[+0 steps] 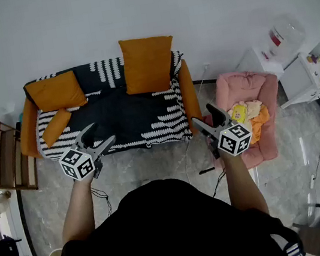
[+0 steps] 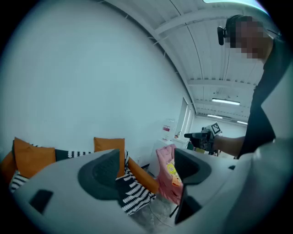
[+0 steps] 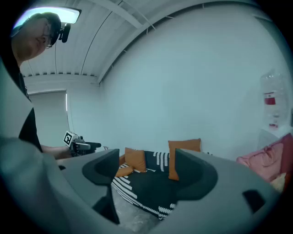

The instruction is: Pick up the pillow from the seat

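Note:
A black sofa (image 1: 115, 116) with white stripes and orange arms stands against the wall. On it are a large orange pillow (image 1: 147, 64) upright at the back right, a second orange pillow (image 1: 55, 91) at the back left, and a small orange pillow (image 1: 56, 126) flat on the seat's left side. My left gripper (image 1: 100, 135) hovers open in front of the sofa's left front edge. My right gripper (image 1: 204, 115) is open by the right front corner. Neither holds anything. The right gripper view looks along the seat, showing the large pillow (image 3: 183, 153) and the small pillow (image 3: 122, 171).
A pink padded seat (image 1: 258, 92) heaped with clothes stands right of the sofa. A wooden rack (image 1: 7, 159) is at the left. White cabinets (image 1: 307, 78) and a water dispenser (image 1: 279, 40) fill the right. A dark cable (image 1: 206, 168) trails on the tiled floor.

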`<state>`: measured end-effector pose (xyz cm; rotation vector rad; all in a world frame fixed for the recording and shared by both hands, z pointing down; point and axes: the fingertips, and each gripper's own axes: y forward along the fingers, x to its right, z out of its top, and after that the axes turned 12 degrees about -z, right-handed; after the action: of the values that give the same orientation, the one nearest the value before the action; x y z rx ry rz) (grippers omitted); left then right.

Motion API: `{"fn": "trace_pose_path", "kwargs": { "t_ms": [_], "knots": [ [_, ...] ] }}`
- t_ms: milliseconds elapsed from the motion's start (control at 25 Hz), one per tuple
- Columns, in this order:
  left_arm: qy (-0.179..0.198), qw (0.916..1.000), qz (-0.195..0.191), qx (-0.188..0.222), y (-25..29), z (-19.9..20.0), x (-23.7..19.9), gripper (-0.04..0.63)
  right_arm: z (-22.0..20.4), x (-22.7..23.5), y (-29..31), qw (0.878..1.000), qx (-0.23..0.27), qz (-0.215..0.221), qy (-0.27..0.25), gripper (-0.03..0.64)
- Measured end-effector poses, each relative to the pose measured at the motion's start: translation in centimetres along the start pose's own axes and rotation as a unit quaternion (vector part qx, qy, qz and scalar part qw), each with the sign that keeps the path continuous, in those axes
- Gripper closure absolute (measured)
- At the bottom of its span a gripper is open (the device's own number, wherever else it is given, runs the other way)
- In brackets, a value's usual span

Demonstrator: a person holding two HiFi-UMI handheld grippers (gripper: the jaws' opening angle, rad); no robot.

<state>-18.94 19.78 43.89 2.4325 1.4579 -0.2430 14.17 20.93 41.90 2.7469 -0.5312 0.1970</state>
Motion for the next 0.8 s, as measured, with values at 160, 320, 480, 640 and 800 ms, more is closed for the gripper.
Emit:
{"fn": "trace_pose_path", "kwargs": {
  "t_ms": [160, 320, 480, 640, 800],
  "knots": [
    [0.007, 1.0, -0.003, -0.004, 1.8, 0.4, 2.3, 0.215, -0.1, 0.5, -1.2, 1.0, -0.005, 0.015, -0.005, 0.233],
    [0.012, 0.9999, -0.001, -0.004, 3.2, 0.7, 4.3, 0.215, 0.2, 1.9, -2.4, 1.0, 0.008, 0.02, 0.004, 0.235],
    [0.016, 0.9999, 0.006, -0.001, 4.2, 1.0, 6.0, 0.215, 0.5, 3.7, -3.7, 0.999, 0.025, 0.019, 0.028, 0.233],
    [0.014, 0.9998, 0.011, 0.003, 5.2, 0.8, 7.4, 0.215, 0.5, 5.1, -4.5, 0.999, 0.028, 0.022, 0.033, 0.233],
    [0.008, 0.9998, 0.014, 0.008, 6.1, 0.6, 8.9, 0.215, 0.2, 5.8, -5.1, 0.999, 0.025, 0.032, 0.034, 0.233]
  ]
}}
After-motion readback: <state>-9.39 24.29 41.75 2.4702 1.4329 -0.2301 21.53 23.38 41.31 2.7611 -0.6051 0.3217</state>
